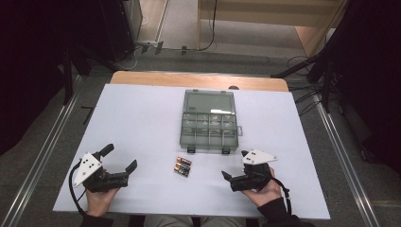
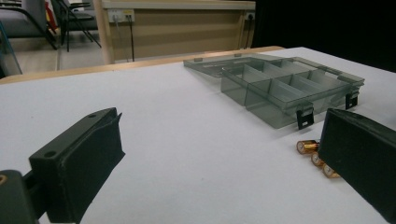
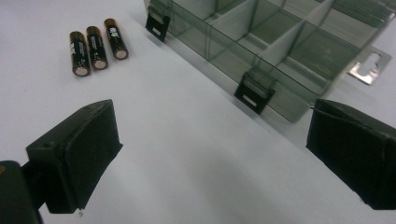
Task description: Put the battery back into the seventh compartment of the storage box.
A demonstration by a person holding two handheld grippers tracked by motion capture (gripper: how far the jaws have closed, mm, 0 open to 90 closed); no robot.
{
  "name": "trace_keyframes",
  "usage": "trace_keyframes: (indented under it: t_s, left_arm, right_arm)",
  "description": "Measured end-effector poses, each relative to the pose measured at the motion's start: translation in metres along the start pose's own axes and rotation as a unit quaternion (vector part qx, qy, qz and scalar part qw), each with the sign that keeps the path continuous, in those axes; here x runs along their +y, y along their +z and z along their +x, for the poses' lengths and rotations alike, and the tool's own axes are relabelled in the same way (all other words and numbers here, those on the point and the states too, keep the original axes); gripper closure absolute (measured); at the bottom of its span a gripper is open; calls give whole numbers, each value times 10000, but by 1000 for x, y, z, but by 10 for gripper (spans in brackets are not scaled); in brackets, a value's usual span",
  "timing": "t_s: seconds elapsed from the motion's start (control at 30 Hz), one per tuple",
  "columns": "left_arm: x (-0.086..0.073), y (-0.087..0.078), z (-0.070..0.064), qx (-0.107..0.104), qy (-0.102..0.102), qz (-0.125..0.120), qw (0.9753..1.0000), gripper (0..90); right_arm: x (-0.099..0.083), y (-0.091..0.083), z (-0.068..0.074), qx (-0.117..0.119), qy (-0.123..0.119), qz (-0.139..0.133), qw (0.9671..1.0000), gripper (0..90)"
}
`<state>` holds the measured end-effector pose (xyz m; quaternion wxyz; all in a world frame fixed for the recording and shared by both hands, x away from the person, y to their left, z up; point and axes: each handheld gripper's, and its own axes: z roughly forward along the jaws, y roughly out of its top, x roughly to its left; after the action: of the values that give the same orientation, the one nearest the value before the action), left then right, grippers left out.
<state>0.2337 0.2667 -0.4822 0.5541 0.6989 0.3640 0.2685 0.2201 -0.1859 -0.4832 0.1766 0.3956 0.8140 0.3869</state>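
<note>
The left gripper (image 1: 122,159) rests on the white table surface (image 1: 142,123) at the near left with its jaws spread wide and holding nothing. The three black-and-copper cylindrical batteries (image 1: 183,166) lie side by side between the two tools, just in front of the open smoky-grey clear plastic compartment box (image 1: 209,122); their long axes run roughly toward the box, slightly skewed. The right gripper (image 1: 235,165), also spread wide and holding nothing, sits at the near right, marginally nearer the batteries, and would probably close across their width.
</note>
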Motion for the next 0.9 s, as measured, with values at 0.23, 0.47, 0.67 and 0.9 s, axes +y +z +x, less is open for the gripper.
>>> trace_keyframes:
  t_s: [0.23,0.47,0.67,0.9]
  left_arm:
    - [0,0,1,-7,-3,3,10000,0]
    - [0,0,0,-17,-4,4,10000,0]
    - [-1,-1,0,-13,-20,-12,10000,0]
    - [-1,-2,-1,-21,10,-19,10000,0]
  right_arm:
    - [16,11,12,133,-234,277,9993,33]
    - [32,21,23,228,-547,546,9967,41]
    - [47,24,32,437,-731,668,9941,63]
    - [58,36,43,628,-914,1005,9887,75]
